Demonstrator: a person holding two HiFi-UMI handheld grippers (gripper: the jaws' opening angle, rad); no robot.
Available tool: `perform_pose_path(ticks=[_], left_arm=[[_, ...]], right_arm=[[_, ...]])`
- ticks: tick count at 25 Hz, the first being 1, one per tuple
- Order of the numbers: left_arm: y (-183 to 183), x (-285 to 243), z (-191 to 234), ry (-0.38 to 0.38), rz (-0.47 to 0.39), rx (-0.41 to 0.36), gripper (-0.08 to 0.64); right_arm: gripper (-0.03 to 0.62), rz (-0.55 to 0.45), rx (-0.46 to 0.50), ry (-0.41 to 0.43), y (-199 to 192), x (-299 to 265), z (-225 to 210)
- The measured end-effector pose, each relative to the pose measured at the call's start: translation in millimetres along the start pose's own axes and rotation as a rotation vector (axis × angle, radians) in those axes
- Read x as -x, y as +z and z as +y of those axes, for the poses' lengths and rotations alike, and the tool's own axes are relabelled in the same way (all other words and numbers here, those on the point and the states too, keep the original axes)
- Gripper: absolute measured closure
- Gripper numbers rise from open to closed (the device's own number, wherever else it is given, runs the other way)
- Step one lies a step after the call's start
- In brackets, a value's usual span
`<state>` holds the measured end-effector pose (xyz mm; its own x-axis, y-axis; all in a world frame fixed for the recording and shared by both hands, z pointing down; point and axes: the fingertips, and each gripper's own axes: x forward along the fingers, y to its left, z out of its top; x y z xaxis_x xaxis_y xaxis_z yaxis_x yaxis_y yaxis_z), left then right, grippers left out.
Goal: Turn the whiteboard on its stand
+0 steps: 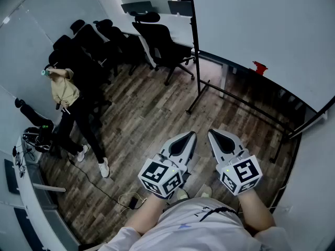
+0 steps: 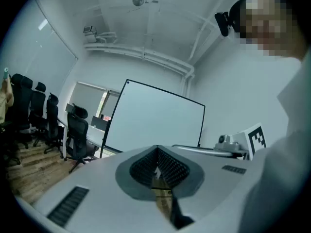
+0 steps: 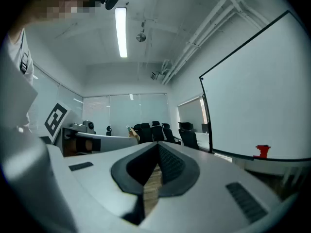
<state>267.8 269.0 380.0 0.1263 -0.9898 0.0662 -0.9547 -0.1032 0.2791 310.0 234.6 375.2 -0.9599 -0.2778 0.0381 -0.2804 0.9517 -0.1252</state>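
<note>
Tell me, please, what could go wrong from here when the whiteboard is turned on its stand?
The red item perched at the bottom of the whiteboard could fall off as the board turns. The swinging board might also strike the office chair that sits close beside the stand.

Office meeting room, black swivel chairs (image 1: 157, 42) beside white desks (image 1: 177, 29), large whiteboard (image 1: 261, 20) on a stand, wood-plank floor (image 1: 141, 119), ceiling strip light (image 3: 121, 32)
</note>
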Motion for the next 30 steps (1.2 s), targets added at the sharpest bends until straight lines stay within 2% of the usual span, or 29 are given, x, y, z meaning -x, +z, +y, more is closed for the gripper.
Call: perform_pose_path(ticks=[7, 13, 18, 30], left_arm=[[-2.4, -7.2, -10.3, -0.009, 0.003, 0.004, 0.548], [-1.4, -4.9, -8.7, -0.014, 0.005, 0.0, 0.549], [0.7, -8.6, 0.5, 0.016, 0.0, -0.007, 0.548], [-6.3, -35.2, 3.9, 0.003, 0.022, -0.017, 0.549]], right_arm=[[0.581, 0.002, -0.003, 0.007, 2.4, 7.4, -5.2], [0.581, -0.036, -0.05, 0.005, 8.4, 17.7, -12.8], [0.581, -0.054, -0.097, -0.016, 6.1, 28.8, -32.5], [0.581, -0.051, -0.112, 0.002, 5.3, 11.7, -45.1]])
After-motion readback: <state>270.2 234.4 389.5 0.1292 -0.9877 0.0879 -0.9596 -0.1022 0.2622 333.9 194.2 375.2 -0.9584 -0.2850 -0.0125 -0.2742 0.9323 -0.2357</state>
